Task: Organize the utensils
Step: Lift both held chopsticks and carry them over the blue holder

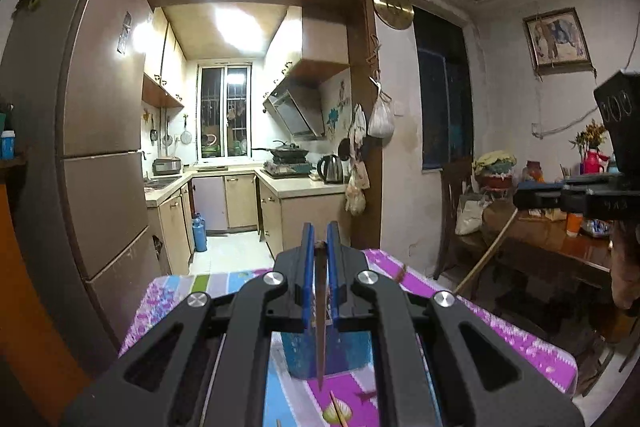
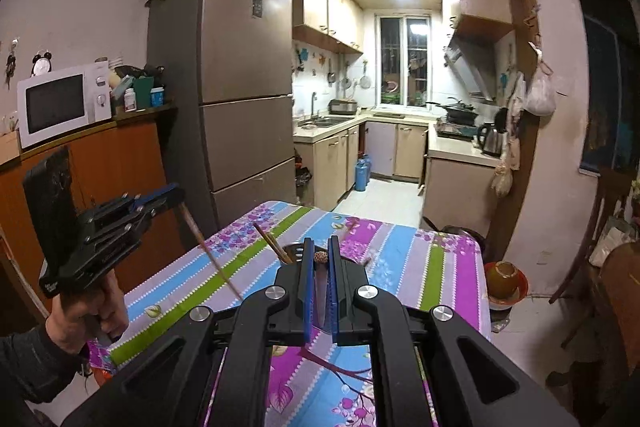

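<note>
A small kitchen glows at the back, and in front of it sits the worktop [image 2: 400,251] under its striped floral cloth. Far left, a microwave [image 2: 60,103] on an orange cabinet, then the tall fridge [image 2: 244,83]. Now the action: the left gripper [image 2: 160,195] is up in the air at the left, jaws clenched on a wooden chopstick [image 2: 208,251] that slants down toward the cloth. In its own wrist view that stick [image 1: 320,327] runs between the blue pads and hangs over the blue holder [image 1: 324,351] right below. Moving across, the holder [image 2: 289,251] stands mid-worktop with a couple of sticks already leaning in it. The right gripper [image 2: 320,267] is above and just behind it, jaws clamped on a slim utensil [image 2: 321,291] with a speckled tip; what kind, I can't tell. Far right, an orange bowl [image 2: 505,277] sits low beside the worktop. Both pieces look lifted and ready, so this reads as the carry-to-holder step. Next up, each tip needs steering over the holder's mouth, tilting steeper, then lowering before letting go, one hand at a time to avoid a clash.
</note>
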Demonstrator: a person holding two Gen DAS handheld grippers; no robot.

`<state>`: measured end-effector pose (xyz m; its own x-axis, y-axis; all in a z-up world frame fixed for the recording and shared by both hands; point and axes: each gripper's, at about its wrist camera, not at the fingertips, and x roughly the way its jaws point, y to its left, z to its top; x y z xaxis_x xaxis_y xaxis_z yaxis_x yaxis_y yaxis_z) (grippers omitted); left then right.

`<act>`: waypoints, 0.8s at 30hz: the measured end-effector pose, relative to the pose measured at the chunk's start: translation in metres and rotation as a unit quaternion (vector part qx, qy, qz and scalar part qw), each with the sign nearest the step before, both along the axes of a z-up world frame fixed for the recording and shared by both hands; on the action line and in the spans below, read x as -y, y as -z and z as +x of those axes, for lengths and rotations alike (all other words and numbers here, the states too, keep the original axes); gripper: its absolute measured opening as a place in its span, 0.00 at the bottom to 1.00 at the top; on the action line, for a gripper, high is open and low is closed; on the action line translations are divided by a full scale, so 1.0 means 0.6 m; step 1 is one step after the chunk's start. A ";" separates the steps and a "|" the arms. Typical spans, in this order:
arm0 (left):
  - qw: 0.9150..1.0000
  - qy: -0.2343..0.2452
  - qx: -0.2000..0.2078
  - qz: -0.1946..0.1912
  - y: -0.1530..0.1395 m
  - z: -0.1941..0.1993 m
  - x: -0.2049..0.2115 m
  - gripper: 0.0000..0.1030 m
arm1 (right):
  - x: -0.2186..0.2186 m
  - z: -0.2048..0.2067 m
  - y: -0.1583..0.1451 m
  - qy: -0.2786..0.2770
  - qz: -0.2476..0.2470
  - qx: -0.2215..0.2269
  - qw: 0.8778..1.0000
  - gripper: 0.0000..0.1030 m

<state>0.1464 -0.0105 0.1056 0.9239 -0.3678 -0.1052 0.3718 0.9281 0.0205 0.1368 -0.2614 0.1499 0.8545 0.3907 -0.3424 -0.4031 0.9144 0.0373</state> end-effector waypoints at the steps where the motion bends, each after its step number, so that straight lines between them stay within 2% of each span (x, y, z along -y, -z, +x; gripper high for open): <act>1: 1.000 -0.002 0.002 -0.002 -0.010 0.003 -0.001 0.05 | -0.003 0.004 -0.008 -0.003 -0.001 -0.001 1.000 0.07; 5: 1.000 -0.006 0.009 -0.006 -0.055 0.015 0.000 0.05 | -0.018 0.031 -0.043 -0.014 -0.006 -0.011 1.000 0.07; 9: 1.000 -0.008 0.024 0.005 -0.091 0.025 0.014 0.05 | -0.031 0.057 -0.070 -0.018 -0.012 -0.016 1.000 0.07; 19: 0.999 -0.003 0.047 -0.001 -0.151 0.053 0.024 0.05 | -0.046 0.102 -0.109 -0.012 -0.025 -0.017 0.999 0.07; 24: 0.999 -0.001 0.048 -0.004 -0.167 0.092 0.031 0.05 | -0.044 0.134 -0.114 0.000 -0.022 -0.019 1.000 0.07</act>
